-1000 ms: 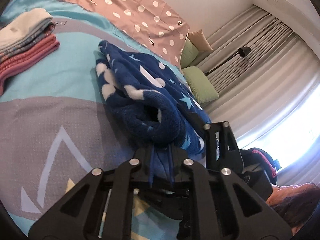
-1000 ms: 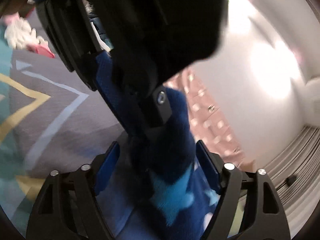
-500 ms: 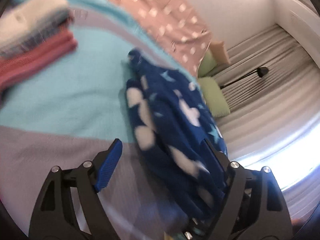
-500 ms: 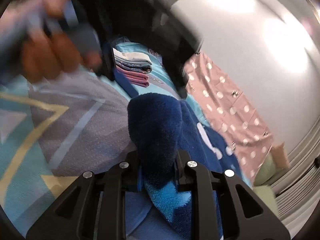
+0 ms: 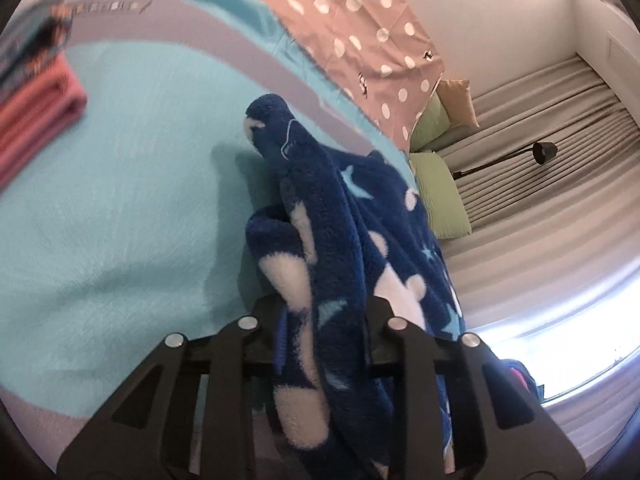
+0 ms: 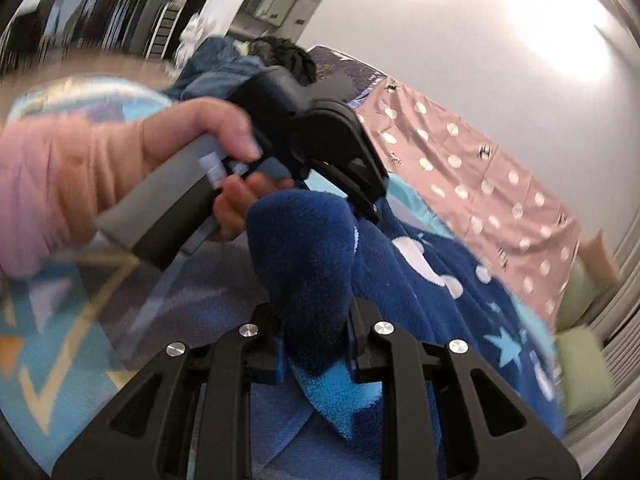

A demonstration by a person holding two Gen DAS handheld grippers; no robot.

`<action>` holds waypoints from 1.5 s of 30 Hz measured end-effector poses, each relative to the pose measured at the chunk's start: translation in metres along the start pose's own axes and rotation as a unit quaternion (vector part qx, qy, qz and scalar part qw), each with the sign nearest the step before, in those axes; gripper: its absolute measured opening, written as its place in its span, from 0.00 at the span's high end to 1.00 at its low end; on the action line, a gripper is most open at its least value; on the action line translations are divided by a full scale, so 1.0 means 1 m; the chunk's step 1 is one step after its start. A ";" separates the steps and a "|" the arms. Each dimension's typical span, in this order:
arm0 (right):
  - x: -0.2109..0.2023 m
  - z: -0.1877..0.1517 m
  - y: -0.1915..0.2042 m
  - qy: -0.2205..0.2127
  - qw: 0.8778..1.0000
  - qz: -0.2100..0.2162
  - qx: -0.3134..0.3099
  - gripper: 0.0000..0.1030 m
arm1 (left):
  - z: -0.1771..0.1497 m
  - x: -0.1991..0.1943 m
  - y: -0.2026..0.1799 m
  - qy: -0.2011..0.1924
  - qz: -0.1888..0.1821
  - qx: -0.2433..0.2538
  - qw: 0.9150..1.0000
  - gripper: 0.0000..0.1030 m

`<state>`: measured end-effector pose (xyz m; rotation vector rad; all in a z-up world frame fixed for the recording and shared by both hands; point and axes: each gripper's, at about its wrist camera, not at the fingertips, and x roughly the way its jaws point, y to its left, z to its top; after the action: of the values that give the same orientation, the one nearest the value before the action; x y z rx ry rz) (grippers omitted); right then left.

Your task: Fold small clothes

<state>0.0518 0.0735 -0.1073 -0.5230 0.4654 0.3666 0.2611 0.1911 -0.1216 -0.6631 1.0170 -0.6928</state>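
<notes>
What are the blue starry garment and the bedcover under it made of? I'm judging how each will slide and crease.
Blue garment: looks like thick plush fleece, matte, with fuzzy pile and soft rounded folds. Both the left gripper and the right gripper pinch it. Bedcover: seems a thin, flat woven fabric, possibly cotton, smooth with a printed pattern and shallow wrinkles.

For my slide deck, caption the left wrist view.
Left tongs clamp a blue star-patterned fleece garment above the teal bedspread, folded clothes stacked nearby.

Fuzzy fleece garment, matt plastic tongs
</notes>
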 end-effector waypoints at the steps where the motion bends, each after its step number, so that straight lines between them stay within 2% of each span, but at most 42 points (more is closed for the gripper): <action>1: -0.002 0.000 -0.005 -0.001 1.000 0.008 0.018 0.79 | 0.001 -0.003 -0.006 -0.003 0.003 0.003 1.000 0.75; 7: -0.028 0.004 -0.029 -0.026 0.995 0.028 0.096 0.79 | 0.005 -0.017 -0.048 -0.021 0.010 0.038 0.999 0.75; 12: -0.051 0.001 -0.064 -0.049 0.983 0.043 0.172 0.80 | 0.010 -0.014 -0.105 -0.021 0.022 0.085 0.996 0.74; 17: -0.077 -0.019 -0.111 -0.073 0.962 0.053 0.256 0.81 | 0.008 0.011 -0.173 -0.016 0.043 0.147 0.988 0.73; 20: -0.094 -0.037 -0.139 -0.085 0.949 0.052 0.300 0.81 | 0.001 0.041 -0.222 -0.005 0.057 0.189 0.980 0.73; 24: -0.113 -0.064 -0.170 -0.095 0.931 0.045 0.348 0.82 | -0.010 0.084 -0.268 0.011 0.074 0.223 0.972 0.73; 29: -0.135 -0.106 -0.205 -0.103 0.904 0.043 0.412 0.82 | -0.024 0.131 -0.303 0.032 0.086 0.239 0.967 0.73; 33: -0.140 -0.133 -0.229 -0.106 0.887 0.047 0.447 0.82 | -0.033 0.166 -0.314 0.052 0.097 0.241 0.964 0.70; 36: -0.139 -0.156 -0.246 -0.104 0.868 0.060 0.482 0.82 | -0.040 0.197 -0.324 0.068 0.112 0.246 0.960 0.69; 42: -0.139 -0.206 -0.272 -0.089 0.820 0.100 0.557 0.83 | -0.066 0.252 -0.340 0.102 0.142 0.269 0.947 0.65; 45: -0.136 -0.234 -0.277 -0.066 0.793 0.130 0.592 0.83 | -0.077 0.272 -0.341 0.117 0.143 0.271 0.945 0.64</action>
<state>-0.0147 -0.3078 -0.1099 0.8056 0.5384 0.3014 0.2193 -0.2402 -0.0312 0.0502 1.0495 -0.7611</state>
